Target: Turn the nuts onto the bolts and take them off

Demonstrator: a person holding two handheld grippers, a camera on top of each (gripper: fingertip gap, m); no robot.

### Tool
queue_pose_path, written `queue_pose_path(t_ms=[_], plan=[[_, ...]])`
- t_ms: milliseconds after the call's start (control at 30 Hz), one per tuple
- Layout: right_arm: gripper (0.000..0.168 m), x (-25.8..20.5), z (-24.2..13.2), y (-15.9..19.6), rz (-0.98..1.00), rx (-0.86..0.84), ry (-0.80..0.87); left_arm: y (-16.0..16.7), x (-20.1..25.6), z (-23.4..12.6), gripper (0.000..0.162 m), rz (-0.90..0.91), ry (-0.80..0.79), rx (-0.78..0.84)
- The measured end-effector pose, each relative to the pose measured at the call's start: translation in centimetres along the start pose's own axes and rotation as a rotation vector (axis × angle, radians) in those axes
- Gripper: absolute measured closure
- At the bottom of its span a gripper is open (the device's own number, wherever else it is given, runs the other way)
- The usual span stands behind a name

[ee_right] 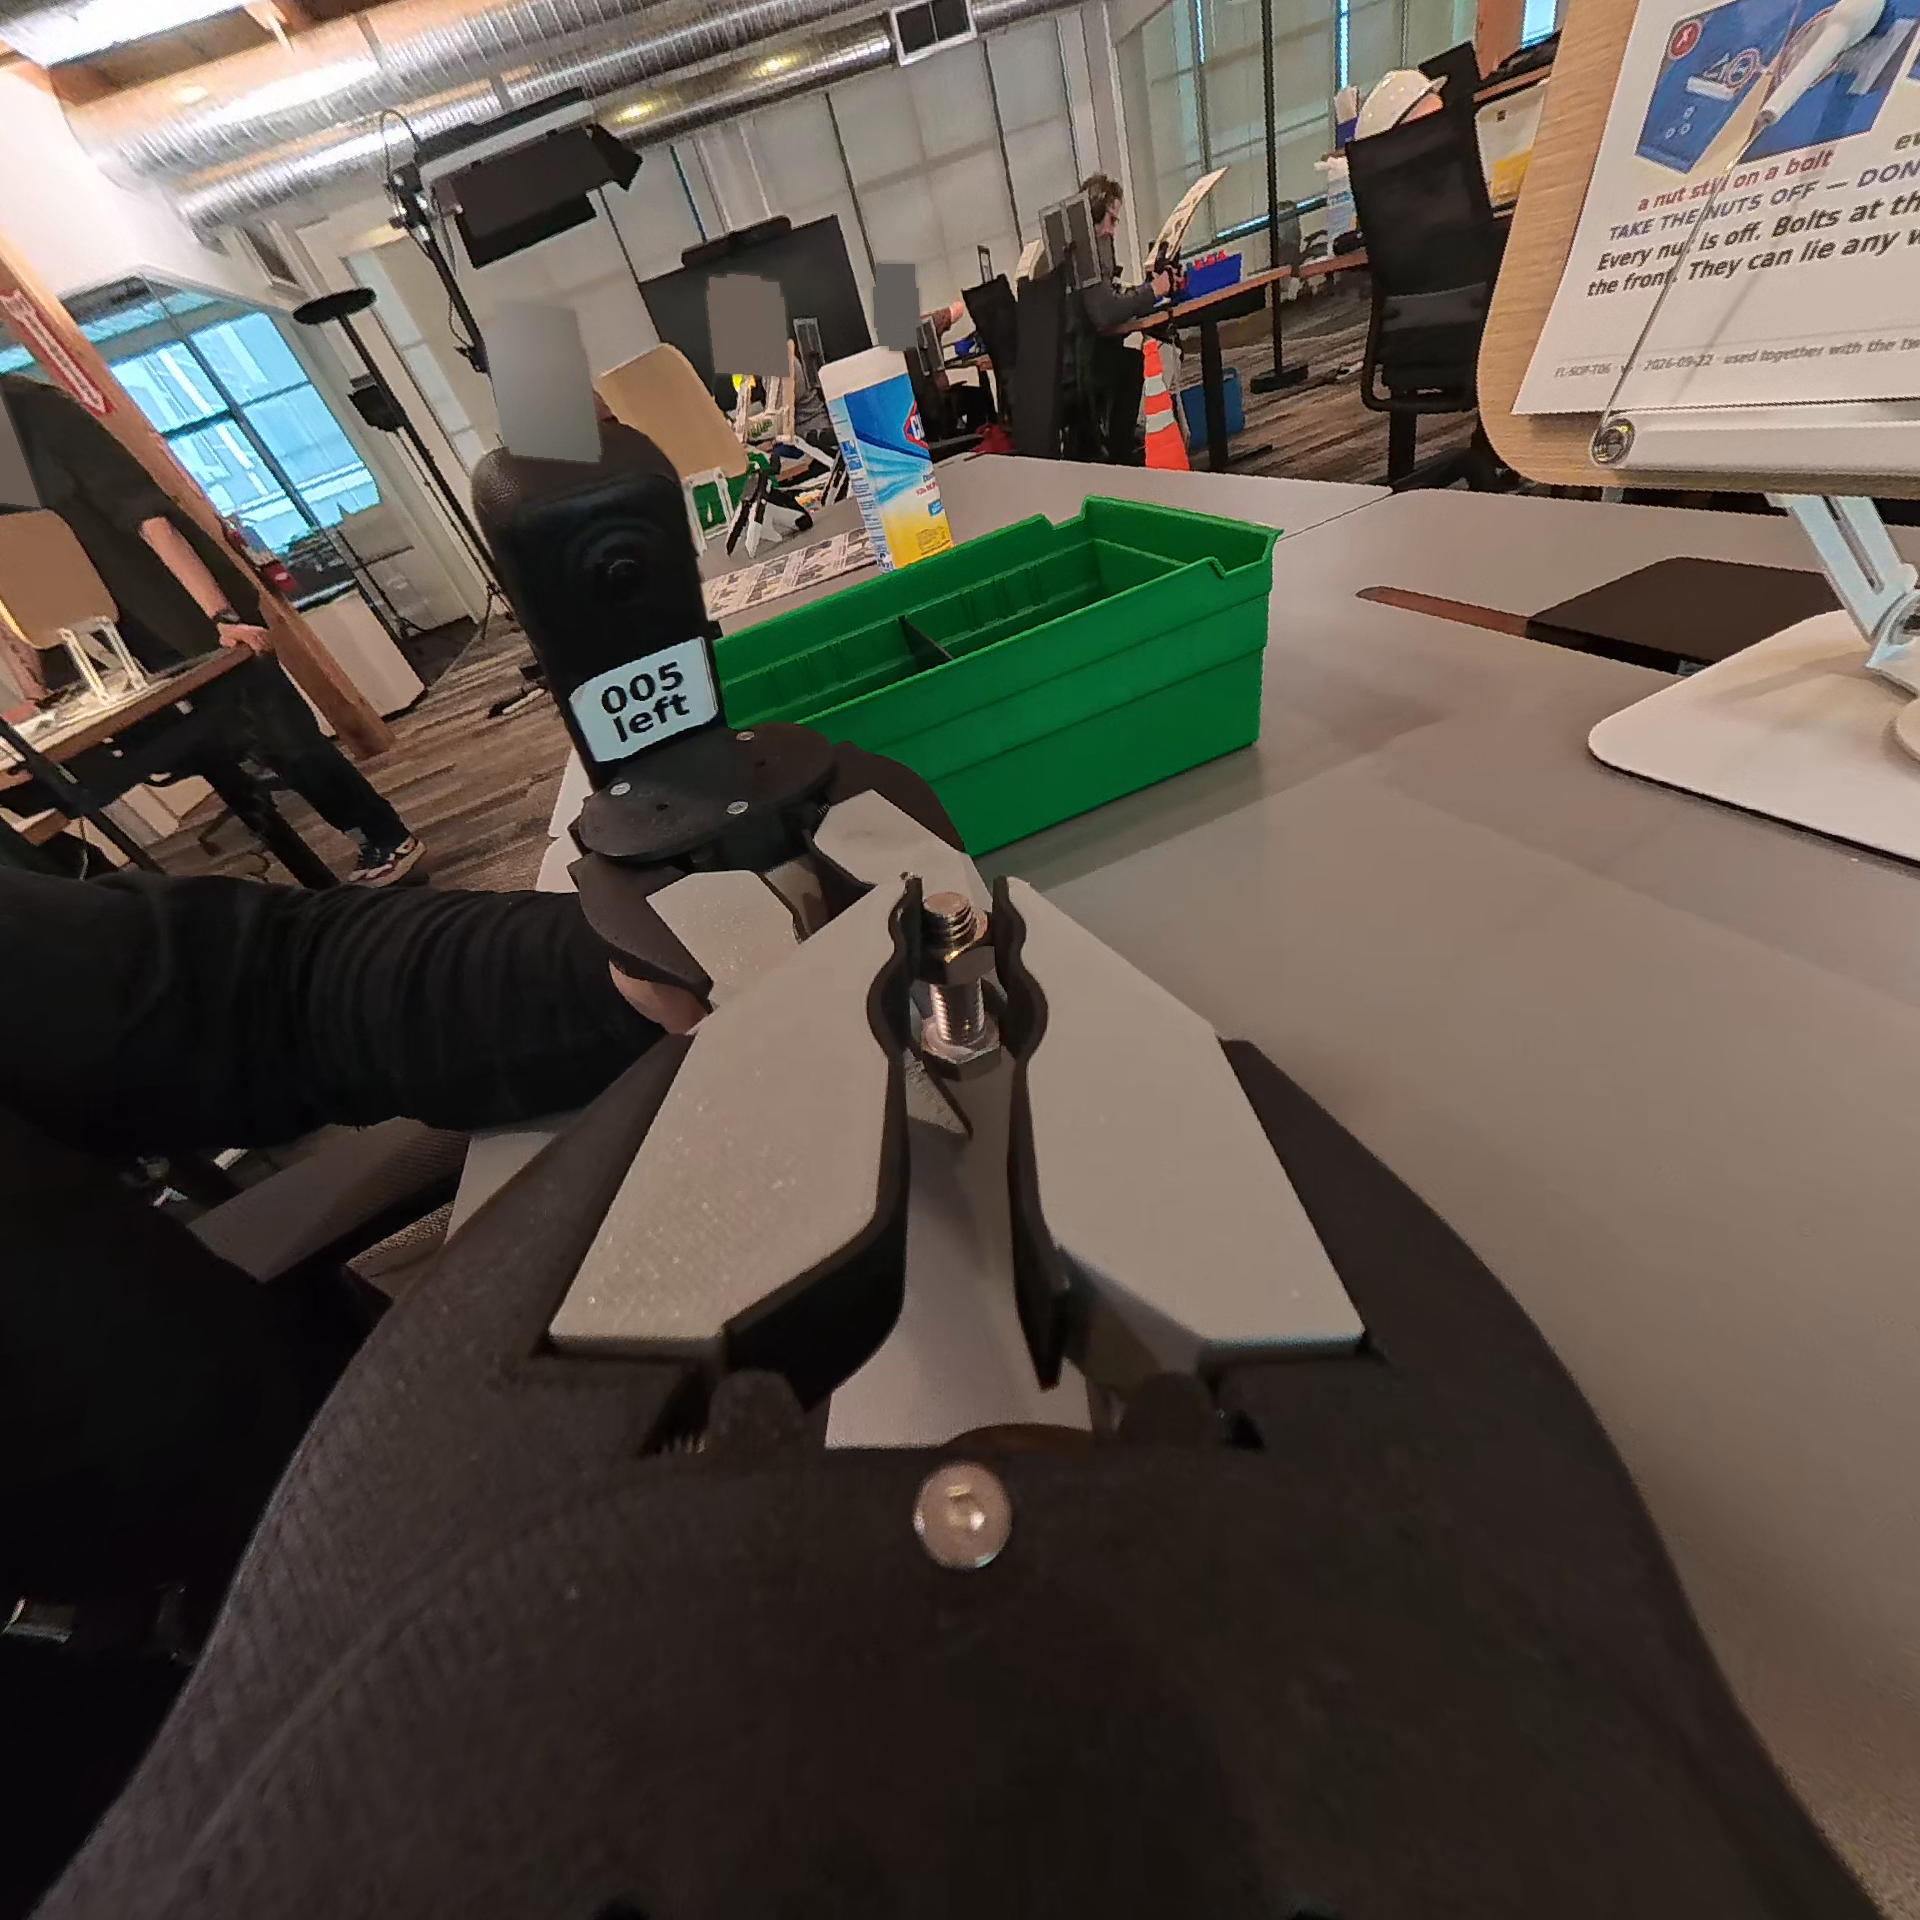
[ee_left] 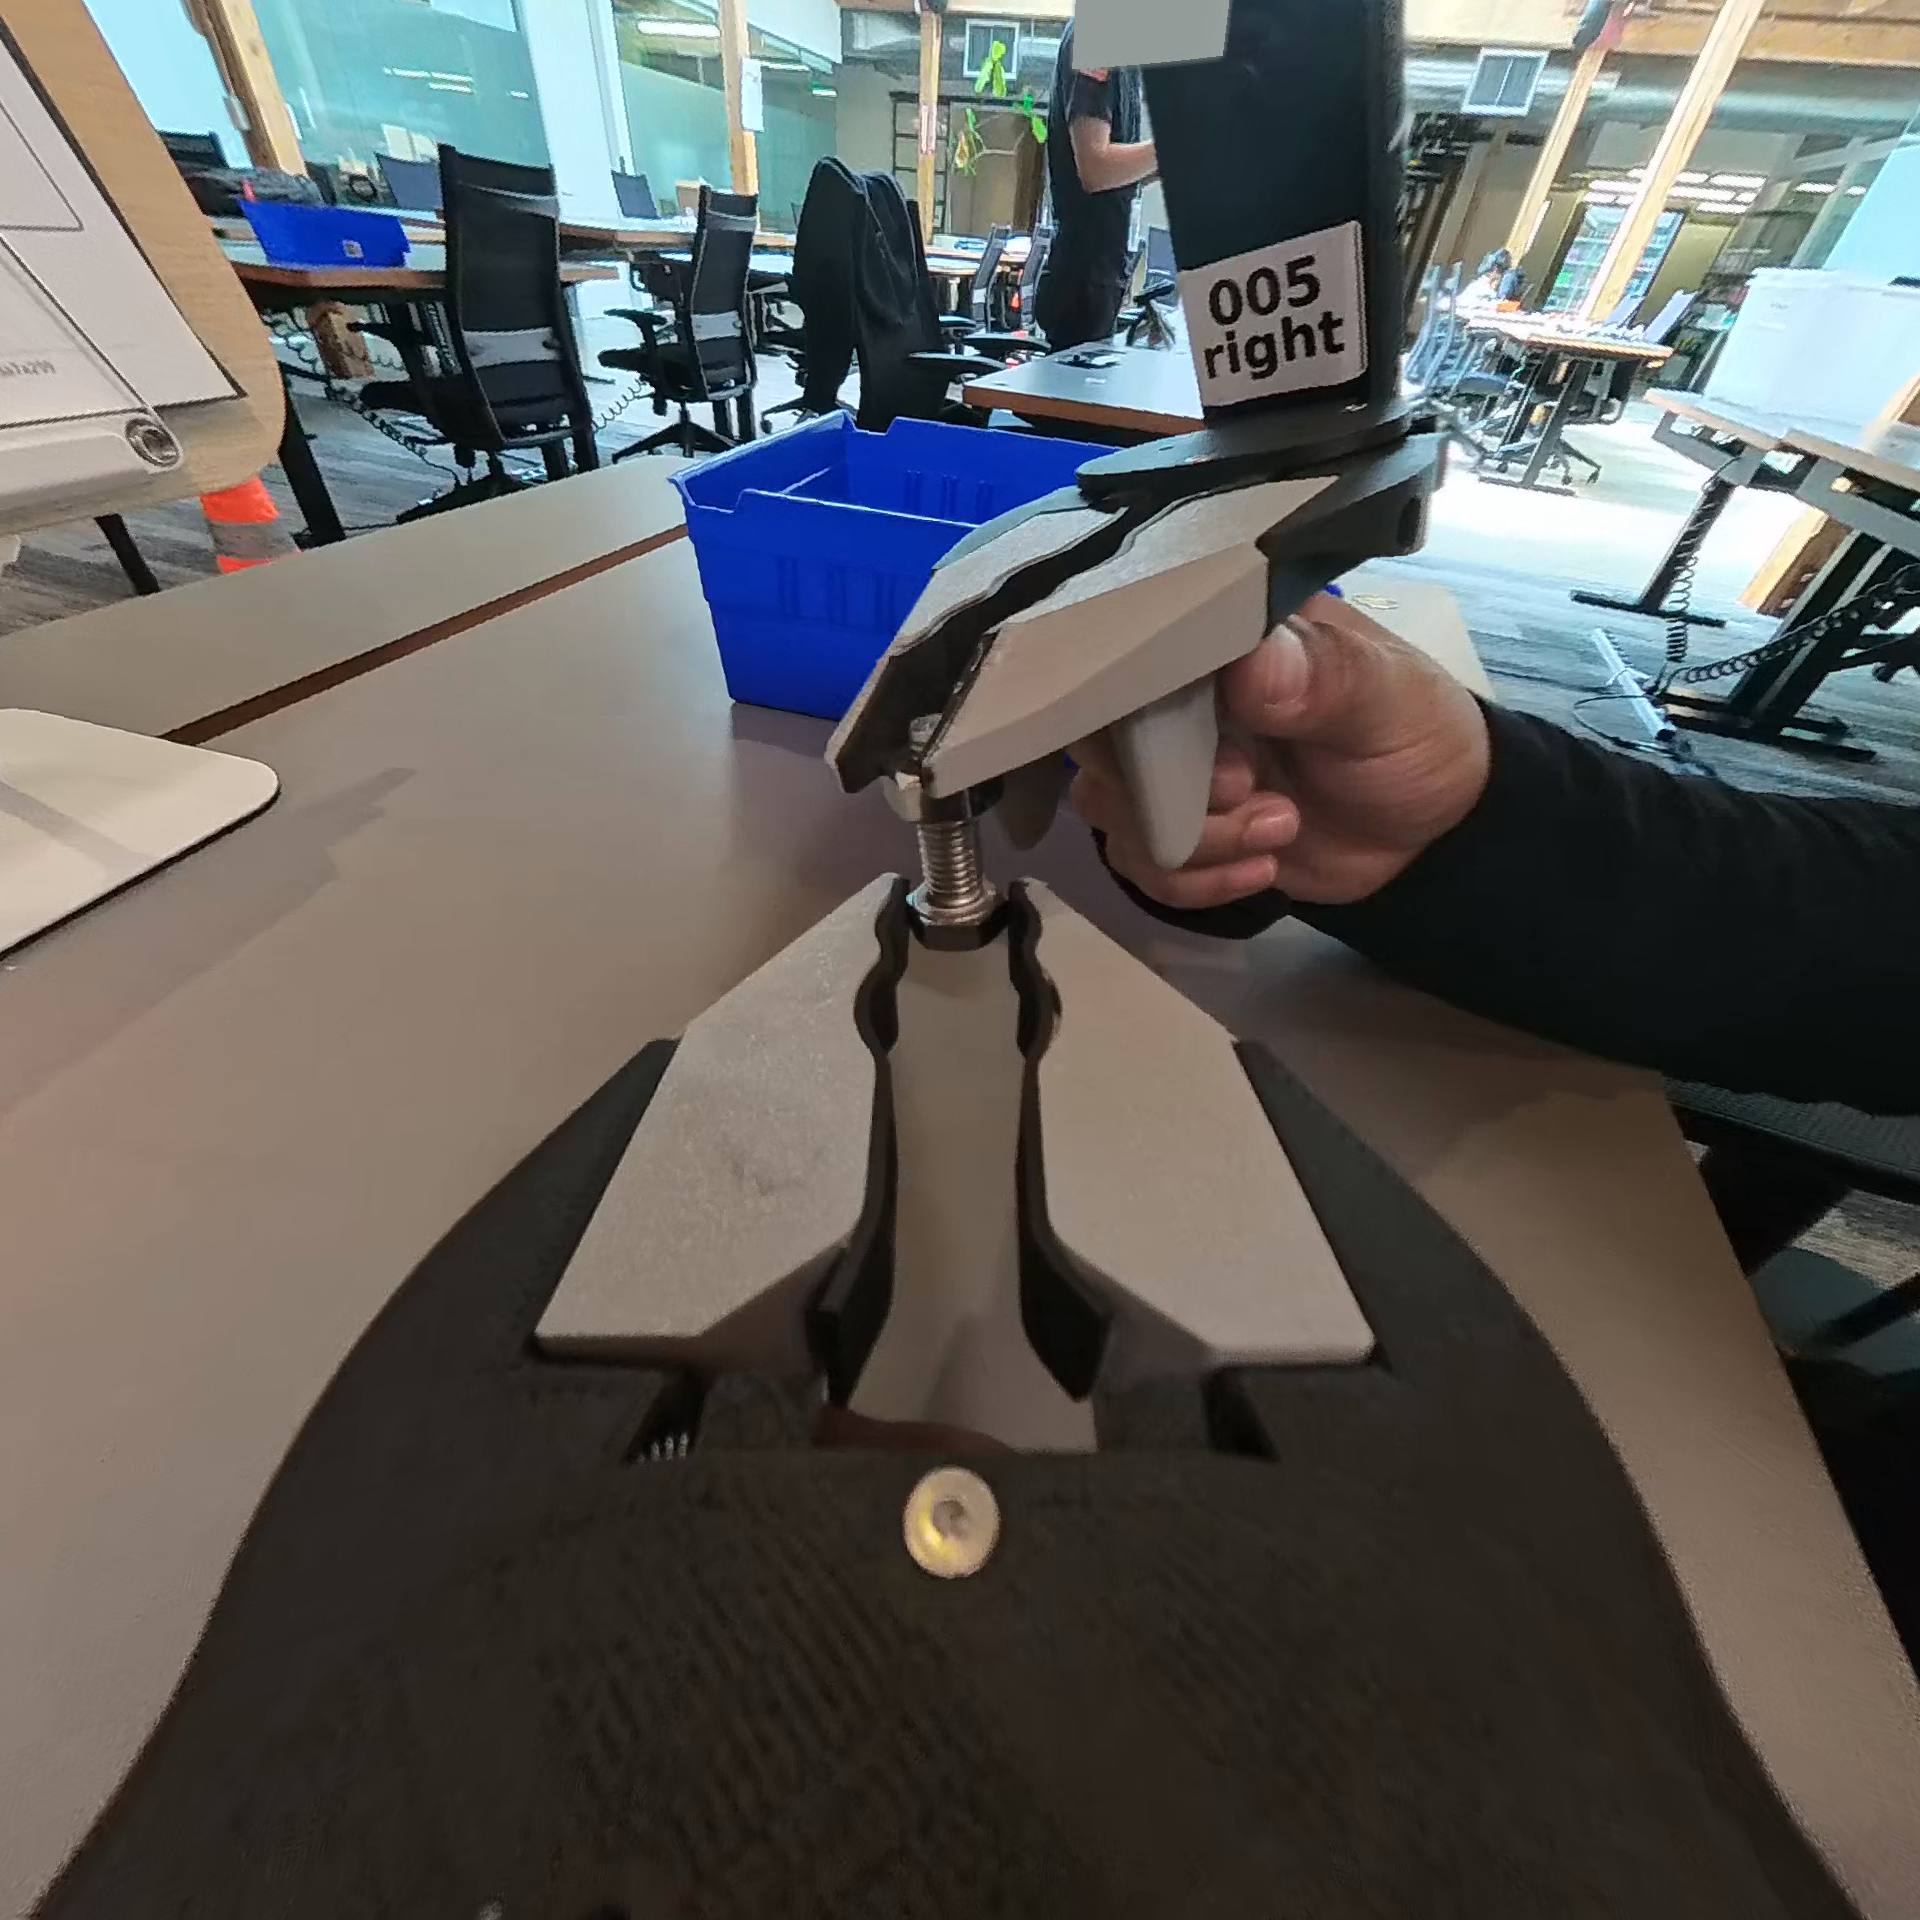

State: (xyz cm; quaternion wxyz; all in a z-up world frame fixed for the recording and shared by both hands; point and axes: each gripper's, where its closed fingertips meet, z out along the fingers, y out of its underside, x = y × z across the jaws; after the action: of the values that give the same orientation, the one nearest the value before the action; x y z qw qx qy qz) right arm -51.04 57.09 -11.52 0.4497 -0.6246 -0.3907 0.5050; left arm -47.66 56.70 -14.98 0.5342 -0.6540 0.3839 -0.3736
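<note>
A steel bolt [ee_left: 951,857] stands upright above the grey table [ee_left: 416,883]. My left gripper [ee_left: 951,920] is shut on the bolt's hex head at the bottom. My right gripper [ee_left: 906,774] comes in from the upper right and is shut on a steel nut [ee_left: 902,792] at the top of the thread. In the right wrist view, my right gripper [ee_right: 954,920] clamps the nut [ee_right: 948,971] near the bolt's tip. The thread [ee_right: 956,1013] and hex head [ee_right: 961,1055] show below it, with the left gripper [ee_right: 935,1101] underneath, mostly hidden by my right fingers.
A blue bin [ee_left: 821,582] stands on the table behind the bolt. A green divided bin [ee_right: 1039,686] stands at the table's other end, with a wipes canister [ee_right: 883,468] behind it. A white stand base [ee_right: 1766,748] holds an instruction sheet [ee_right: 1714,208]. Office desks, chairs and people are beyond. My right fingertips sit around 4 cm from my left ones.
</note>
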Motion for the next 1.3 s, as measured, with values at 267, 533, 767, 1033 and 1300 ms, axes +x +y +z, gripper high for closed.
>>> queue_pose_path(t_ms=[267, 533, 767, 1033, 1300], plan=[[0.136, -0.6, -0.6, -0.7, 0.102, 0.053, -0.115, -0.2, 1.6, -0.1, 0.146, -0.058, 0.125, 0.018], [0.131, -2.4, -0.1, 0.1, 0.17, 0.01, -0.251, -0.3, 1.5, -0.1, 0.145, -0.026, 0.103, 0.02], [0.132, -1.4, -1.0, -0.2, 0.133, 0.015, -0.183, -0.8, -1.5, -1.0, 0.146, -0.087, 0.003, 0.05], [0.125, -0.5, -0.1, 0.4, 0.117, 0.003, -0.105, -0.2, 0.5, -0.2, 0.145, -0.056, 0.068, 0.016], [0.14, -0.5, -0.7, -0.3, 0.045, 0.024, -0.06, 0.5, -3.1, -0.8, 0.146, -0.092, -0.088, -0.016]])
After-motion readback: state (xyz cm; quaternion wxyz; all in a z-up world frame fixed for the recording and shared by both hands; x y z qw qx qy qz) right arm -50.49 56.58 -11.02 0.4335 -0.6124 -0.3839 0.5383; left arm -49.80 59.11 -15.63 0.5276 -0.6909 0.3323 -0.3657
